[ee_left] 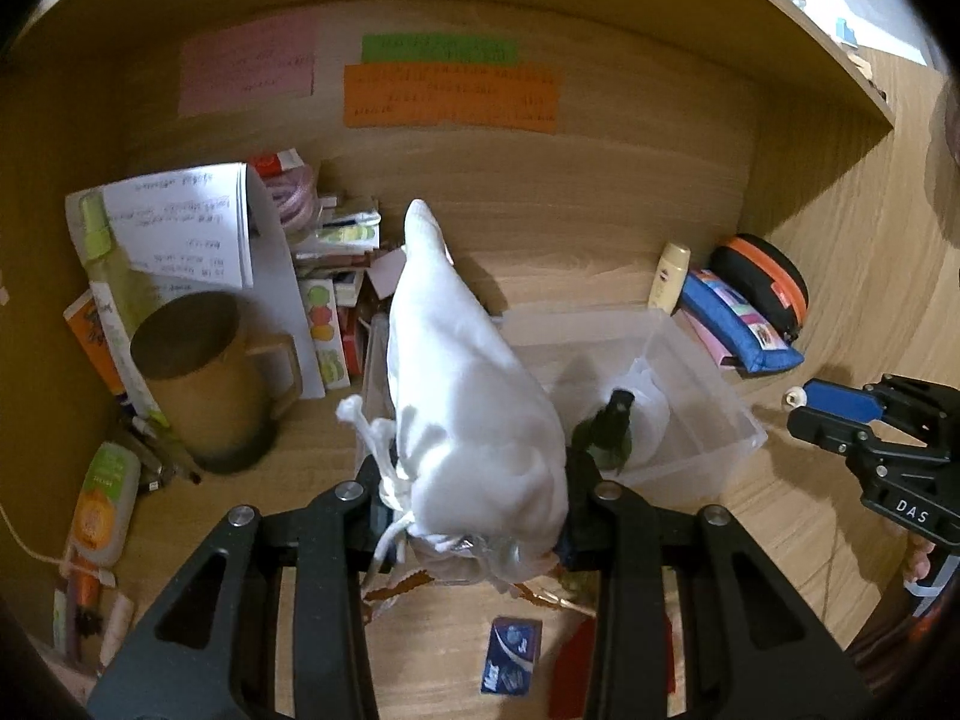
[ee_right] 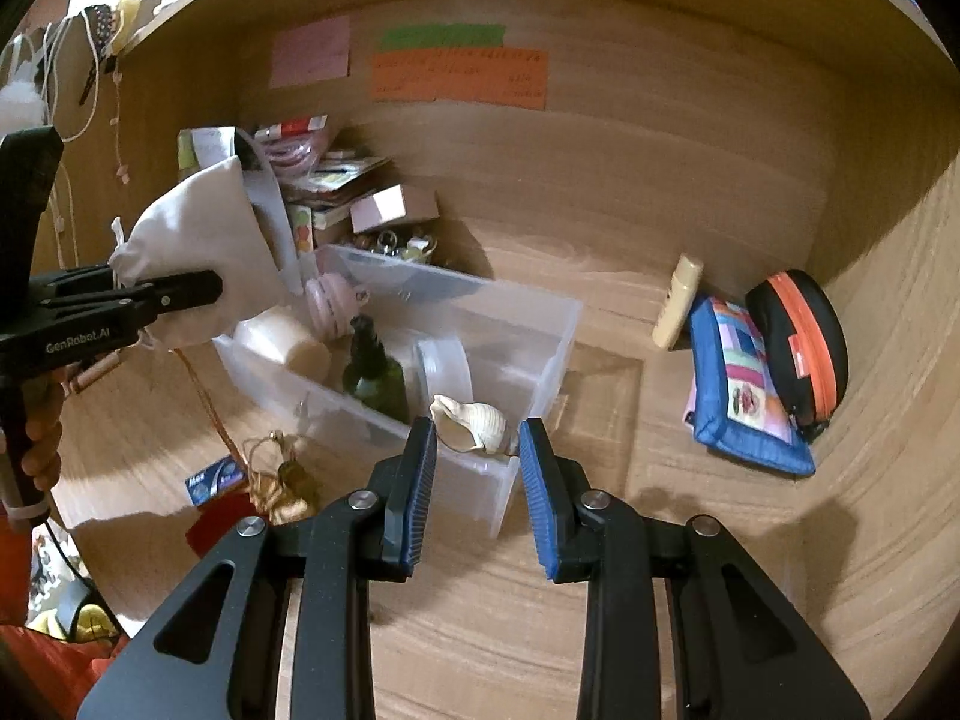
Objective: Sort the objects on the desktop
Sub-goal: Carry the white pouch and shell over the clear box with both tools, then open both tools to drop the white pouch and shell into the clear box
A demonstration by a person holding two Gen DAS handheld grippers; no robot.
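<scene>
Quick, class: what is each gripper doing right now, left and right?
Left gripper: closed on the white drawstring pouch, held above the desk.
Right gripper: fingers apart around the seashell; grip cannot be told.
</scene>
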